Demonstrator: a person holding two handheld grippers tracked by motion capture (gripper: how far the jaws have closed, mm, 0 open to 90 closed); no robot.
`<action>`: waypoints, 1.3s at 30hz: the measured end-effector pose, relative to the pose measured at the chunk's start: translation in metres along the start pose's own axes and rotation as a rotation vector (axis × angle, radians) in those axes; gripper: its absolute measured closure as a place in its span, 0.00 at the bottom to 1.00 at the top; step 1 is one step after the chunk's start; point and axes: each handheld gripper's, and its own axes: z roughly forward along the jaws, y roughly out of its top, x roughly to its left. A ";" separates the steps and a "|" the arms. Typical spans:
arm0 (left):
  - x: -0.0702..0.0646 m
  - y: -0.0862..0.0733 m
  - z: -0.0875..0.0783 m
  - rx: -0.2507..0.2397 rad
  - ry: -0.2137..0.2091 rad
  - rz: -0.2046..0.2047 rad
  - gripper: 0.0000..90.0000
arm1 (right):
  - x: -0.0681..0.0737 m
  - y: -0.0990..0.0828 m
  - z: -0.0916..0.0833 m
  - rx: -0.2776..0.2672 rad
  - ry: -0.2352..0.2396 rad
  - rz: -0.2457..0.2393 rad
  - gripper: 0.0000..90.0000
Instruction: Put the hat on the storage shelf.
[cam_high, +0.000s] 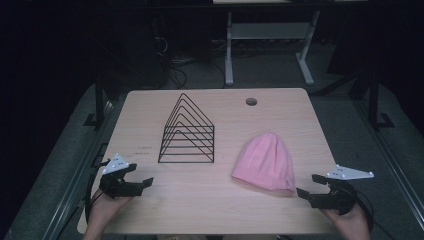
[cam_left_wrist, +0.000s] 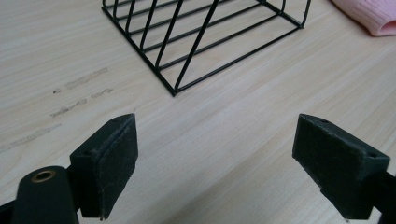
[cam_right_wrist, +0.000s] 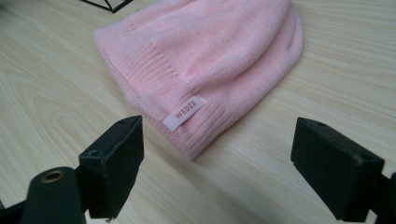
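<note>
While both grippers' fingers gape empty, pink beanie (cam_right_wrist: 205, 60) just beyond right gripper (cam_right_wrist: 217, 163), near table edge (cam_high: 320, 142).

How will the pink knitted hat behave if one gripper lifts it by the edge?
The pink hat lies flat and slack, so it will probably droop, not keep its shape. Its ribbed knit edge looks soft and should grip well. It seems light and unlikely to roll.

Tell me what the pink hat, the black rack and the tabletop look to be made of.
Pink hat: soft knit fabric, matte, with a ribbed cuff and a sewn label.
Black rack: thin wire rods, probably metal with a black coating.
Tabletop: pale wood grain, smooth; possibly laminate rather than solid wood.
</note>
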 end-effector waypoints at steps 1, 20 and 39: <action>0.000 0.000 0.000 0.007 0.004 0.009 0.15 | 0.000 0.001 0.000 0.003 0.003 0.004 0.18; -0.001 -0.004 -0.002 0.005 0.020 -0.011 0.15 | -0.019 0.028 0.010 0.005 0.041 0.012 0.18; -0.001 -0.007 -0.001 0.021 0.038 -0.029 0.15 | -0.031 0.075 0.029 0.084 0.129 -0.044 0.18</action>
